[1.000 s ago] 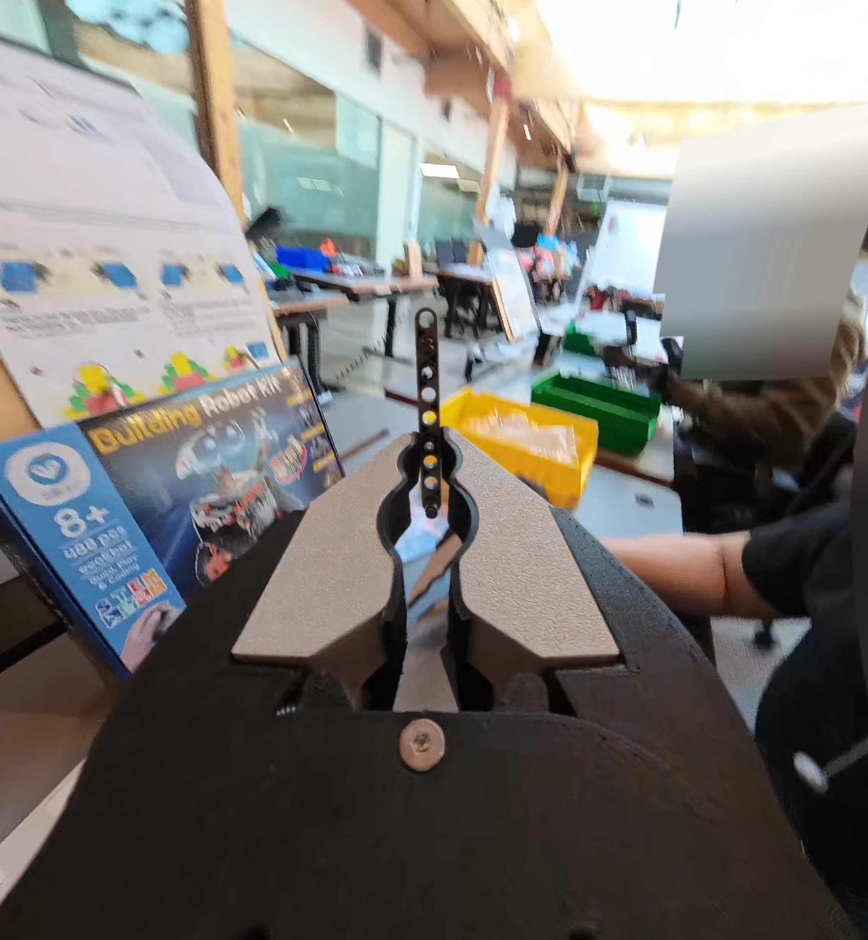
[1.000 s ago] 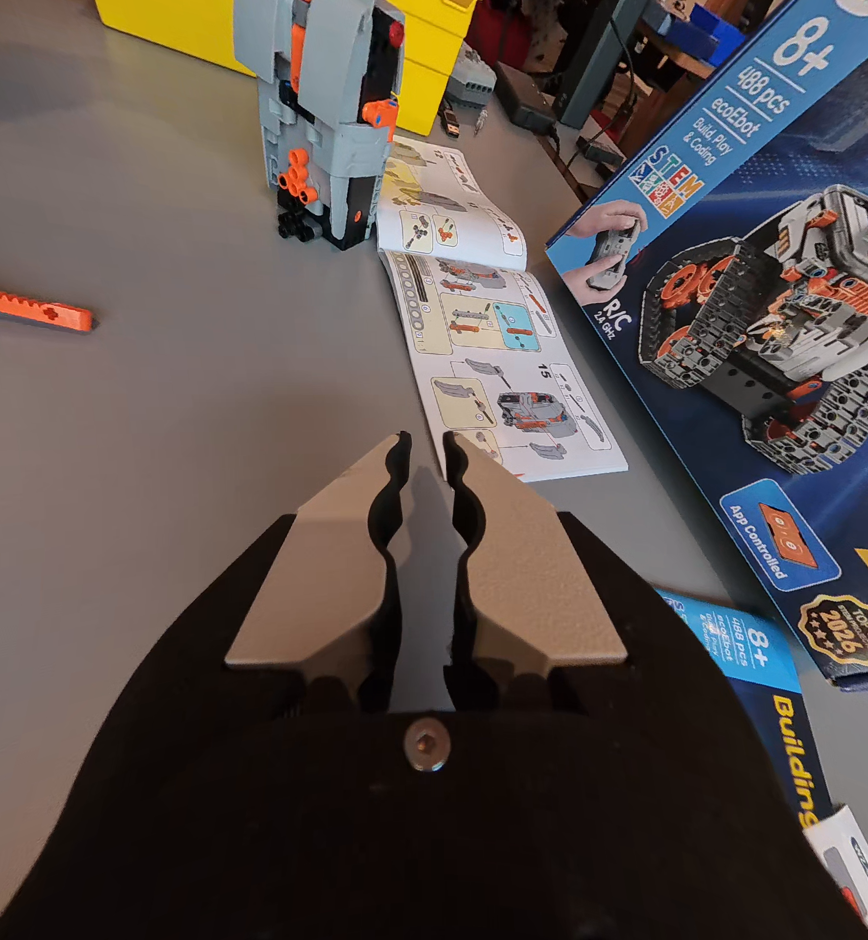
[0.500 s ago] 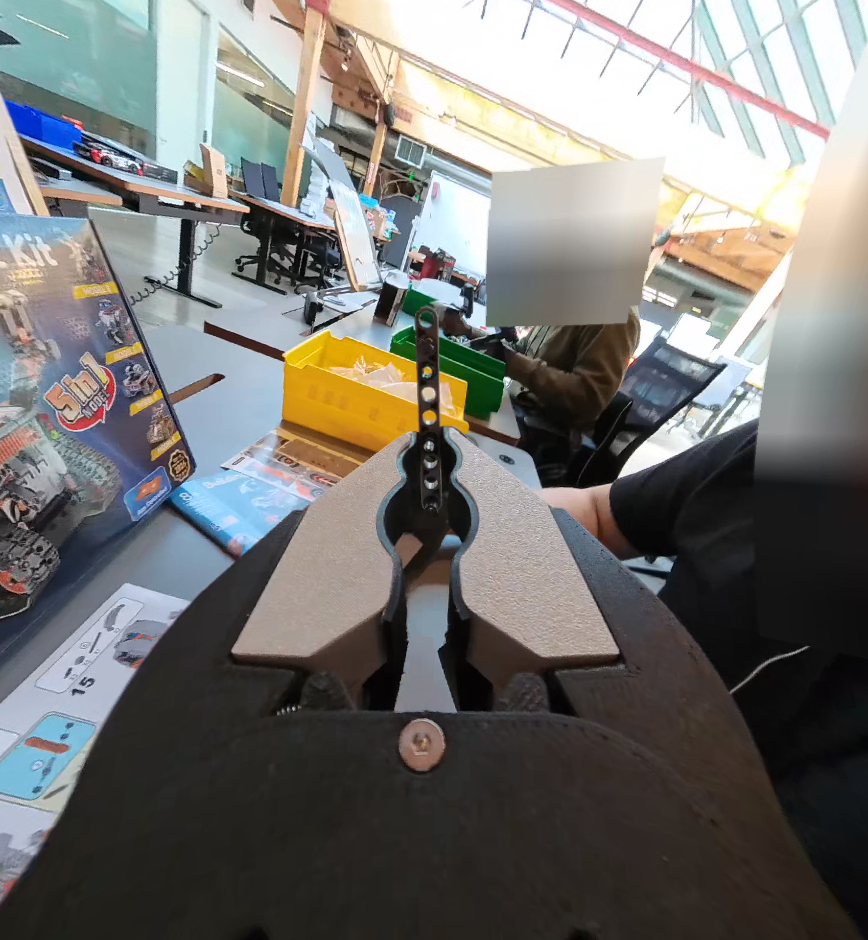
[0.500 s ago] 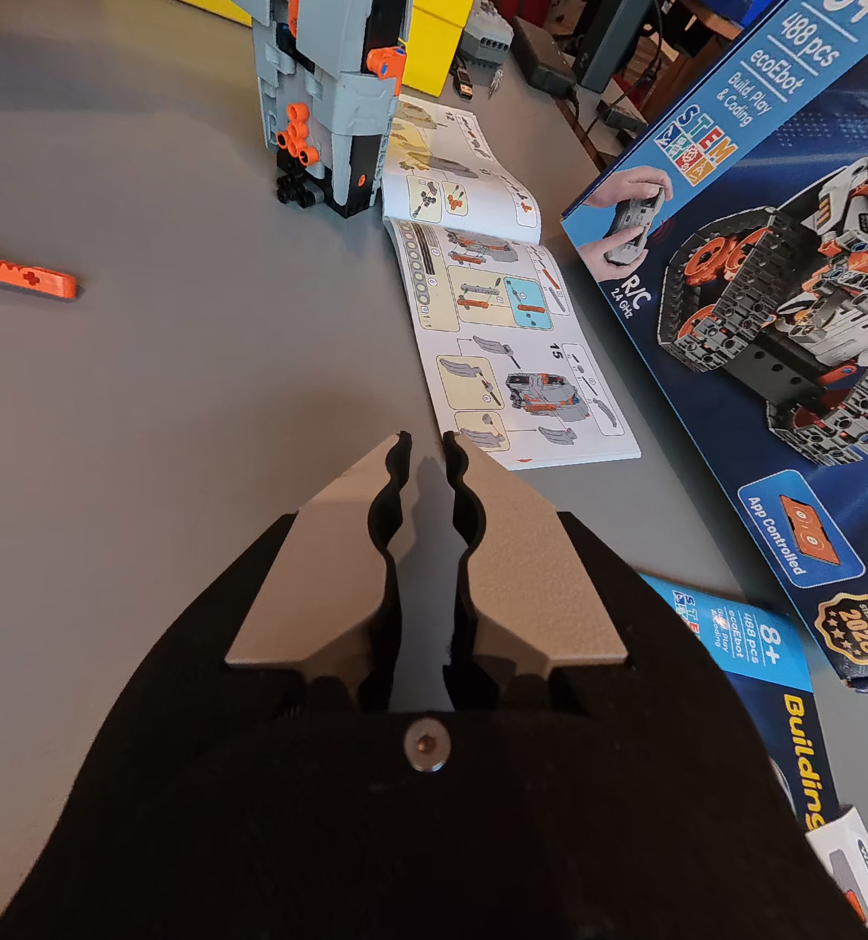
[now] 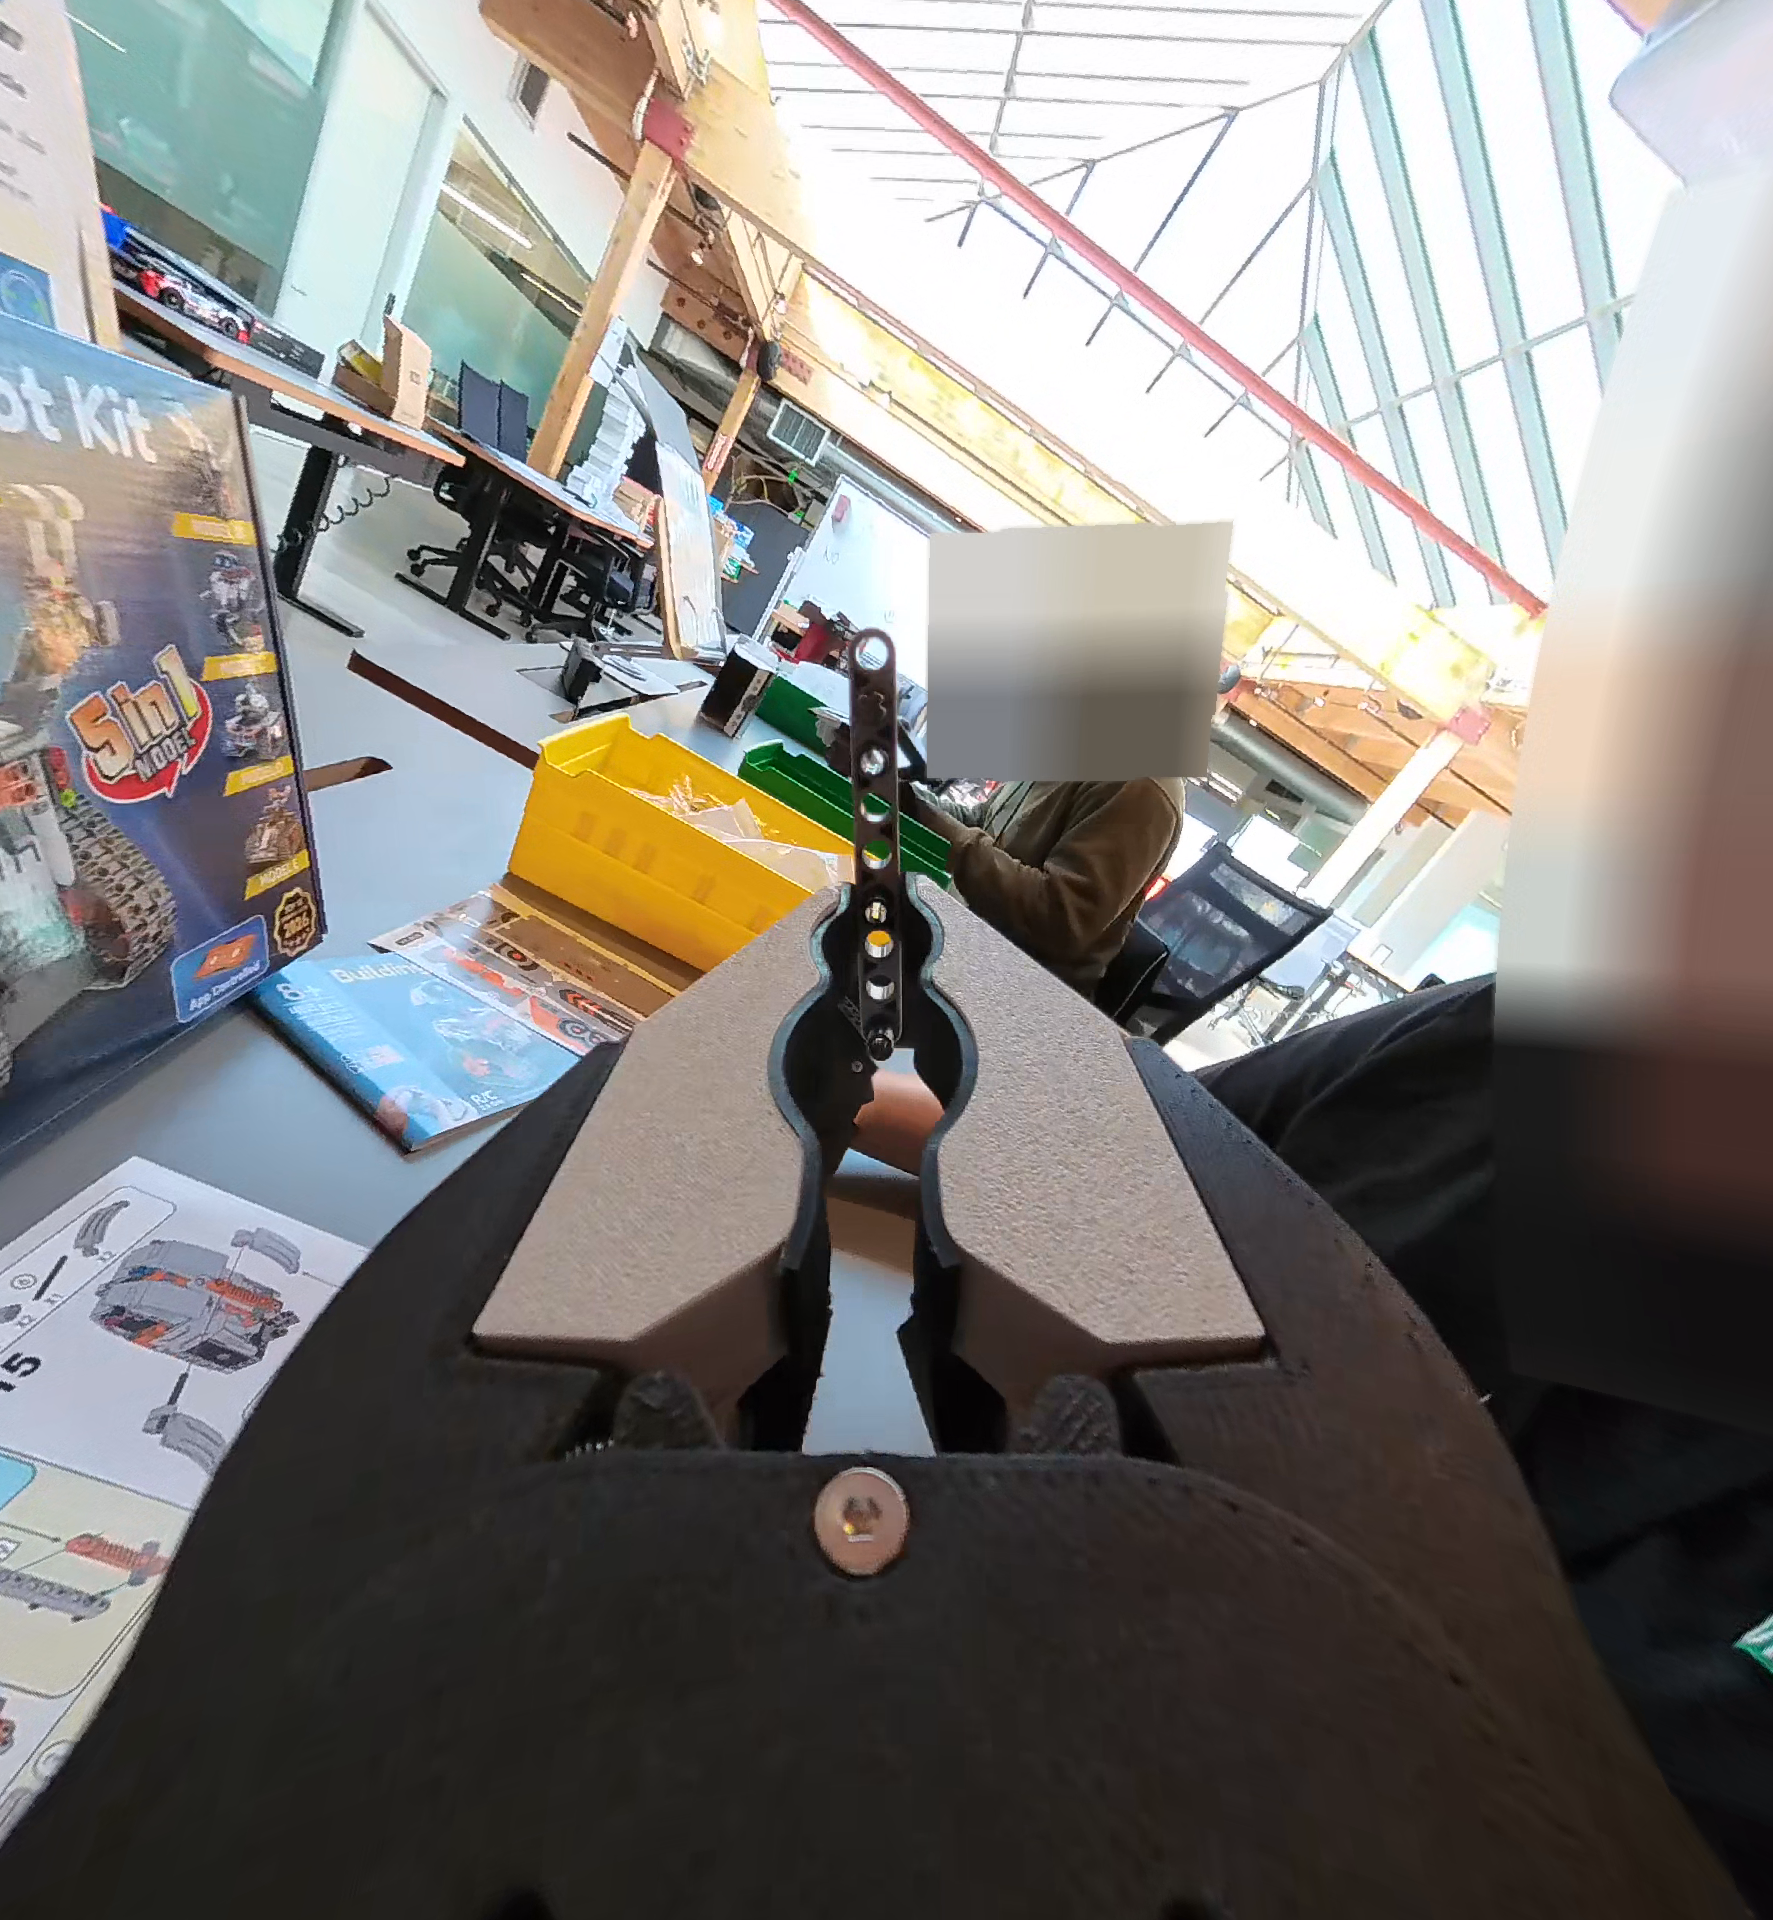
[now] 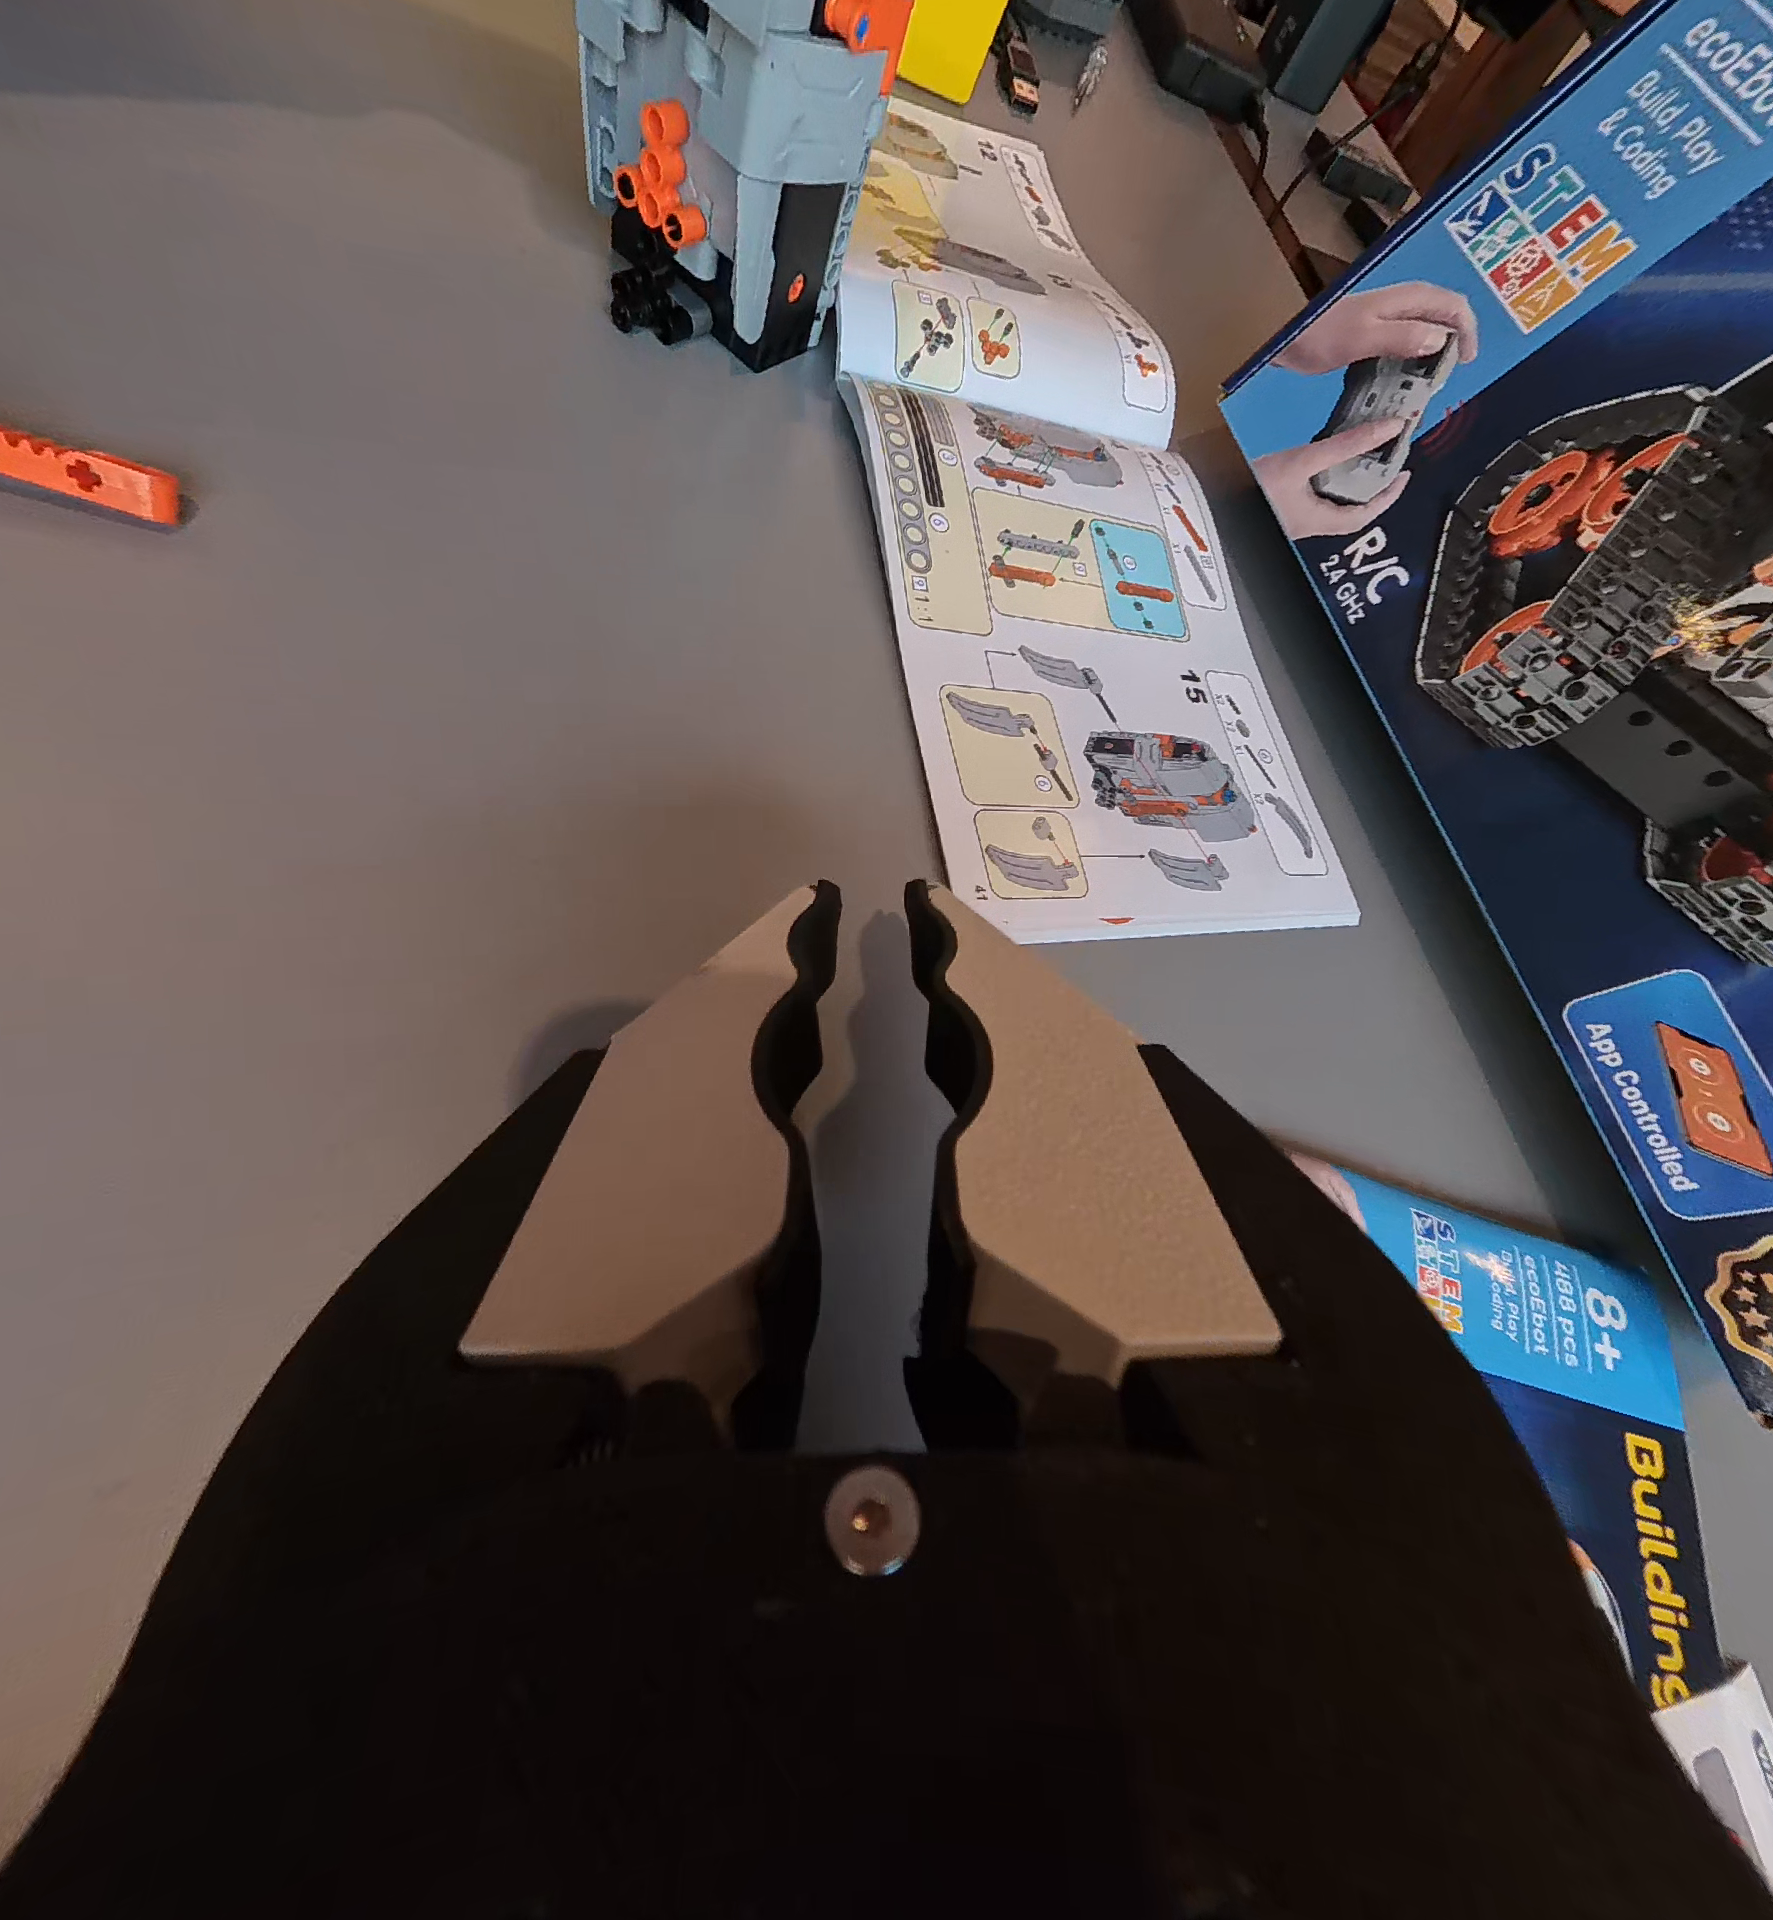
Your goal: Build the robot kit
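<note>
Nearby, left tool (image 5: pixel 874 896) pinches black beam (image 5: pixel 877 821), booklet (image 5: pixel 82 1382) below.

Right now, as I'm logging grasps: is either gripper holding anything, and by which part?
The left gripper pinches a black perforated beam by its lower end; the rest sticks up. The right gripper holds nothing.

We see the left gripper (image 5: pixel 874 914) raised and tilted upward — its two tan fingers (image 5: pixel 684 1132) nearly together at the tips, clamped on a thin black part that stands upright between them. The right gripper (image 6: pixel 871 894) points downward at a slant; its fingers (image 6: pixel 1058 1153) stand slightly apart — a narrow gap, nothing between them.
</note>
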